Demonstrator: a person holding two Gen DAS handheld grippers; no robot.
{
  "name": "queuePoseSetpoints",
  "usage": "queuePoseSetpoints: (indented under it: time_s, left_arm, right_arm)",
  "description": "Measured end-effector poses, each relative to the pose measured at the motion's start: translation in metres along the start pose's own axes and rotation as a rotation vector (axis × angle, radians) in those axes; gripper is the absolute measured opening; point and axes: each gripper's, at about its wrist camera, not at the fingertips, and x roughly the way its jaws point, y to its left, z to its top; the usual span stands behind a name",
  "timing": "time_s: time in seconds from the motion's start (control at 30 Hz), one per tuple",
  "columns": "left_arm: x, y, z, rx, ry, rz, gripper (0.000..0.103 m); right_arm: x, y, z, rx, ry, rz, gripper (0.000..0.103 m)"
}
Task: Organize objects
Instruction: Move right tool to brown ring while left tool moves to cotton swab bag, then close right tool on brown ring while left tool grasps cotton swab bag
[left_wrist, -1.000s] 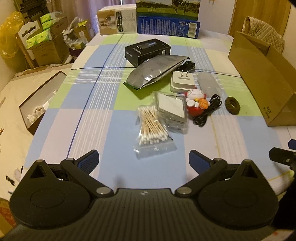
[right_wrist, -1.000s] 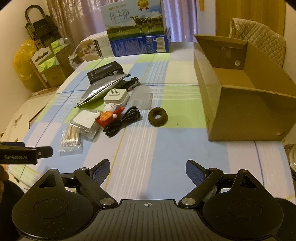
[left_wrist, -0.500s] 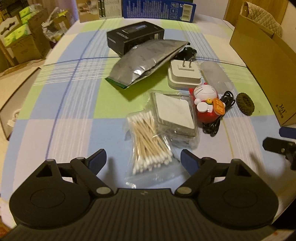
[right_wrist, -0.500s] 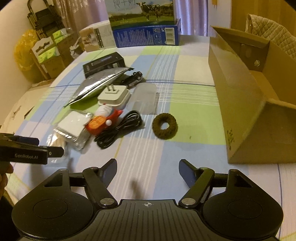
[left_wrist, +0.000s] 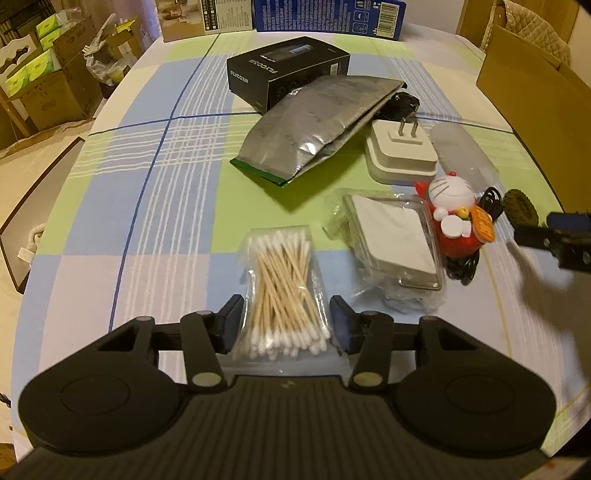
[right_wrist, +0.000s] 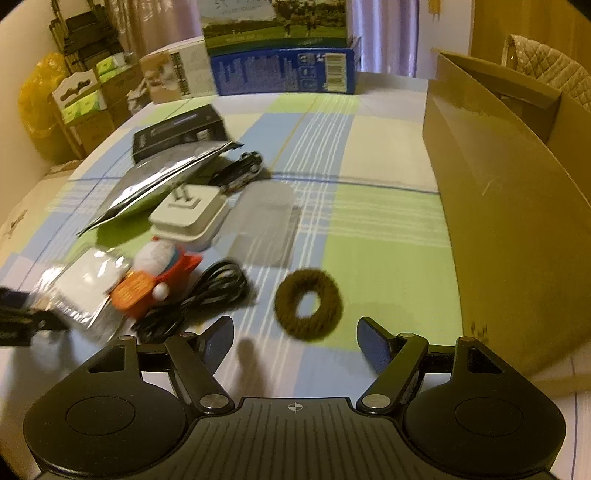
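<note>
I'm seeing one cotton swab bag (left_wrist: 282, 291) lying between my spread left gripper (left_wrist: 283, 326) | one hair tie (right_wrist: 308, 302) sitting ahead of my spread right gripper (right_wrist: 295, 341) | one cardboard box (right_wrist: 506, 206) standing right.

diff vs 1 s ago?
Left gripper moved forward and down; its fingers now straddle the cotton swab bag, narrower but not clamped. Right gripper advanced to the brown hair tie, still open. Table items unmoved.
</note>
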Motion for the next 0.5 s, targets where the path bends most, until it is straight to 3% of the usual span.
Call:
queuePoseSetpoints:
  time_s: [0.1,0.2,0.33,0.4,0.47,0.5]
  left_arm:
    - [0.001,-0.002,0.000,0.011,-0.009,0.014,0.049]
    - [0.002,-0.001,0.000,0.012,-0.017,0.023,0.058]
    - [0.005,0.003,0.003,-0.007,-0.020,0.012,0.059]
    - [0.006,0.002,0.004,0.001,-0.022,0.013,0.060]
    - [0.007,0.002,0.005,-0.002,-0.022,0.005,0.054]
    - [0.006,0.003,0.006,-0.006,-0.025,-0.001,0.043]
  right_arm:
    - [0.010,-0.003,0.004,-0.001,-0.007,-0.007,0.051]
    - [0.013,0.002,0.003,-0.038,-0.023,-0.025,0.043]
    - [0.012,0.006,0.000,-0.061,-0.034,-0.037,0.020]
    - [0.010,0.007,-0.001,-0.061,-0.033,-0.039,0.017]
    - [0.008,0.007,-0.002,-0.059,-0.031,-0.038,0.016]
    - [0.006,0.008,-0.004,-0.057,-0.032,-0.037,0.015]
